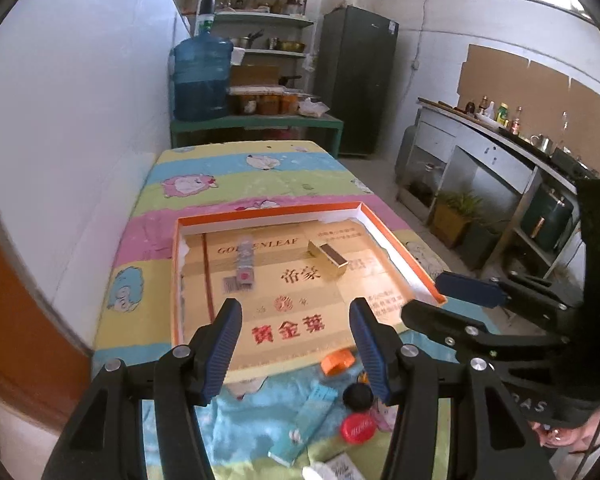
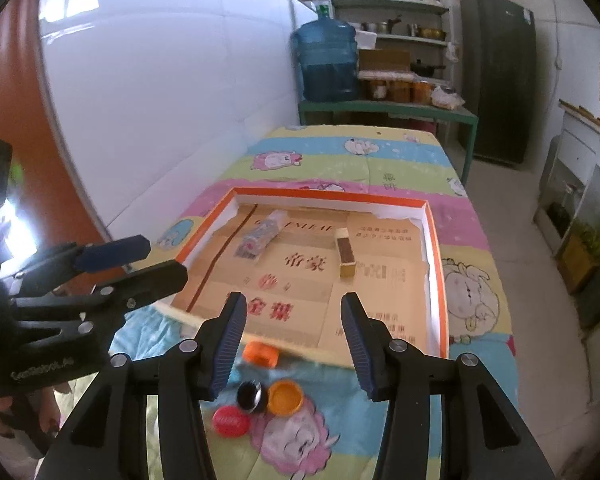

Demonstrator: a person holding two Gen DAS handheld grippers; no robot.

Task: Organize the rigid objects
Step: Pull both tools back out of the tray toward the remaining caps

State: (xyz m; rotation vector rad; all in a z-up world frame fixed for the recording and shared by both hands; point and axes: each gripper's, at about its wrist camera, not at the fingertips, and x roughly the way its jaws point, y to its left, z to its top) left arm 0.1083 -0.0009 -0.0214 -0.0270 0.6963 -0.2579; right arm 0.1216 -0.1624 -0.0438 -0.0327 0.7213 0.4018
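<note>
A: Count in the orange-rimmed box (image 2: pixel 436 240)?
B: Two: one gold matchbox (image 2: pixel 346 256), one clear packet (image 2: pixel 260 238).
A: Outside it?
B: Four caps on the blanket (image 2: pixel 400 168): two orange (image 2: pixel 262 354) (image 2: pixel 286 398), one black (image 2: pixel 252 396), one red (image 2: pixel 231 421).
A: Grippers?
B: Left gripper (image 1: pixel 296 348), right gripper (image 2: pixel 294 346): both spread wide, empty.

from my left gripper (image 1: pixel 296 344) i see both blue pads spread wide with nothing between them, hanging over the near edge of the orange-rimmed tray (image 1: pixel 400 248). inside it lie a gold matchbox-like box (image 1: pixel 329 261) and a clear wrapped packet (image 1: pixel 245 262) — well apart. on the cartoon bedsheet (image 1: pixel 228 178) just below the tray: an orange cap (image 1: pixel 337 361), a black cap (image 1: pixel 357 396), a red cap (image 1: pixel 357 429) and a teal box (image 1: pixel 306 420). my right gripper (image 1: pixel 456 300) reaches in from the right, empty.
</note>
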